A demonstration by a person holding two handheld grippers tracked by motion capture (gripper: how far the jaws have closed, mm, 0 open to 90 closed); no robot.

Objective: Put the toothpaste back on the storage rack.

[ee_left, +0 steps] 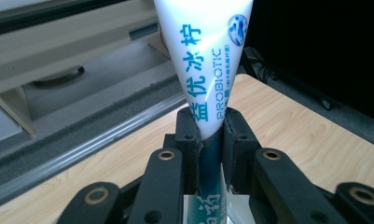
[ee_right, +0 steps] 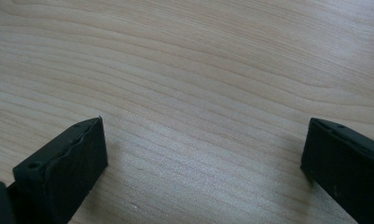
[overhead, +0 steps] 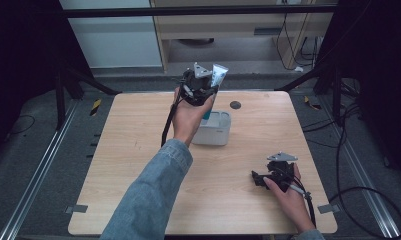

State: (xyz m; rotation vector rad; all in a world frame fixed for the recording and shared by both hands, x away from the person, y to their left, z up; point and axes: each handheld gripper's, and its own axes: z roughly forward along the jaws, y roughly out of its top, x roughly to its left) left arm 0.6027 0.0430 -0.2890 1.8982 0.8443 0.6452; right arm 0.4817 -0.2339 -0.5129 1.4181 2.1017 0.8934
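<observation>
Nearest me, the right tool point(overhead: 268, 178) rests low on the wooden counter point(overhead: 138, 150) with its jaws spread wide and nothing between them. Farther out, the left tool point(overhead: 204, 92) is clamped on a white-and-teal tube point(ee_left: 208, 60), held upright in the air just above the small white box point(overhead: 219, 131) at the counter's middle. It looks like a lift out of, or a lowering into, that box, calling for a steady vertical move; the tube reads "PROBIOTIC" beside Chinese characters.
</observation>
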